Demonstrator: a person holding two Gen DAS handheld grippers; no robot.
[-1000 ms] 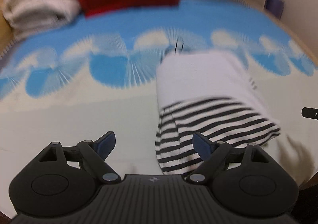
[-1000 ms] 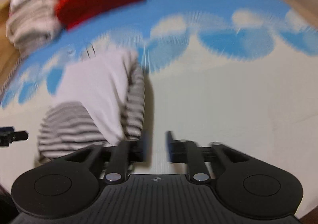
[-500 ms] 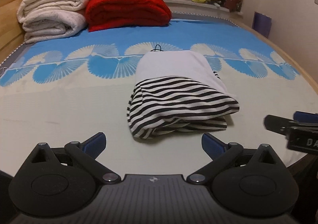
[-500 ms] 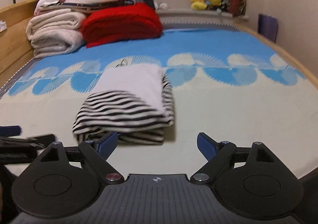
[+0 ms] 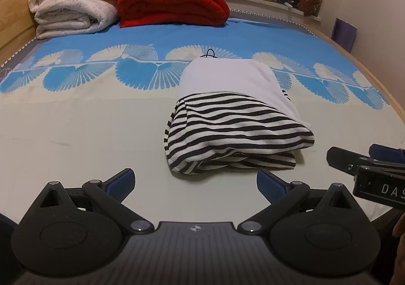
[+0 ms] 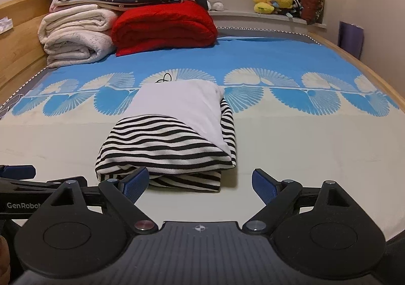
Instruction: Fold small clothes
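The folded striped garment point(image 5: 235, 123) lies mid-bed on the sheet point(image 5: 76, 138), bare cream sheet on every side. Left gripper point(image 5: 195, 181) and right gripper point(image 6: 200, 182) hover near its near edge, jaws spread, empty. Far left, red blanket point(image 6: 164, 26) and white blankets point(image 6: 76, 37) sit well apart.

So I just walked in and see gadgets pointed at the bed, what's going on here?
A person holding a claw in each hand is folding small clothes on the bed. The striped garment lies folded into a compact bundle, a white part on top. The left claw and the right claw are both open, short of it, holding nothing.
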